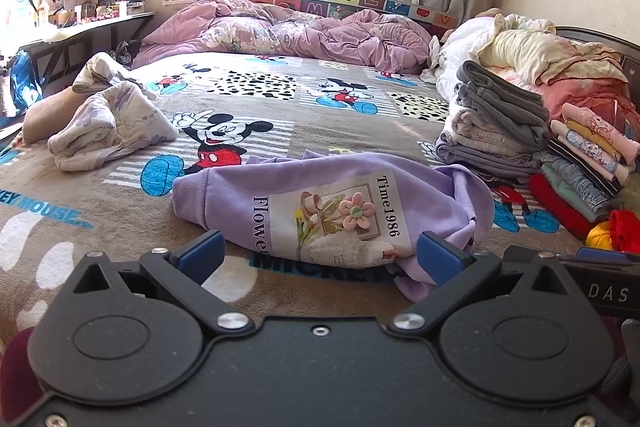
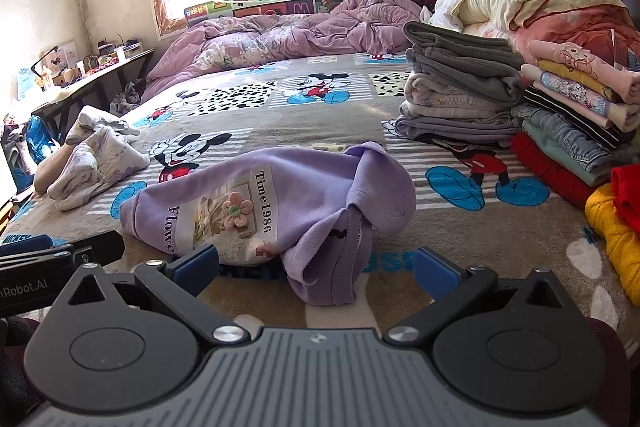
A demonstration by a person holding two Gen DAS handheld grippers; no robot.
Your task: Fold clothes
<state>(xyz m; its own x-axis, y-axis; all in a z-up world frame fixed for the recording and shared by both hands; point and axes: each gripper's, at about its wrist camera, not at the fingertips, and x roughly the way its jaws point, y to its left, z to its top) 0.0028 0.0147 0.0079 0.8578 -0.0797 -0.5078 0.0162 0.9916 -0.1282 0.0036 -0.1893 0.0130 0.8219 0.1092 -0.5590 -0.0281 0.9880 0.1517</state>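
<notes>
Sweatshirt: a lilac sweatshirt [image 1: 320, 203] lies crumpled on the bed [image 1: 120, 227] just ahead of both tools, print side up, its ribbed hem [image 1: 188, 195] toward the left and its bunched sleeve end [image 2: 332, 259] toward the right.
Left tool: the left tool [image 1: 320, 257] is spread wide and holds nothing; its right finger sits just beside the near edge of the cloth.
Right tool: the right tool [image 2: 316, 267] is likewise spread and empty, with the sleeve bunch lying between its fingers.
Step in hand: judged to be the first grasp, before the garment is spread flat.
Doing it well: each tool should pinch one layer at an outer edge, hem on one side and shoulder or sleeve on the other, then pull apart so the print lies smooth; grabbing the thick bunch would drag folds along.
Nearby: a grey folded stack [image 2: 460, 79] and a coloured folded stack [image 2: 580, 107] stand to the right, apart from the sweatshirt; a yellow garment [image 2: 616, 239] lies nearer.
Left side: a pale unfolded garment [image 1: 108, 131] lies well apart.
In the way: the bed around the sweatshirt looks open; only the right-hand piles limit spreading that way.
</notes>
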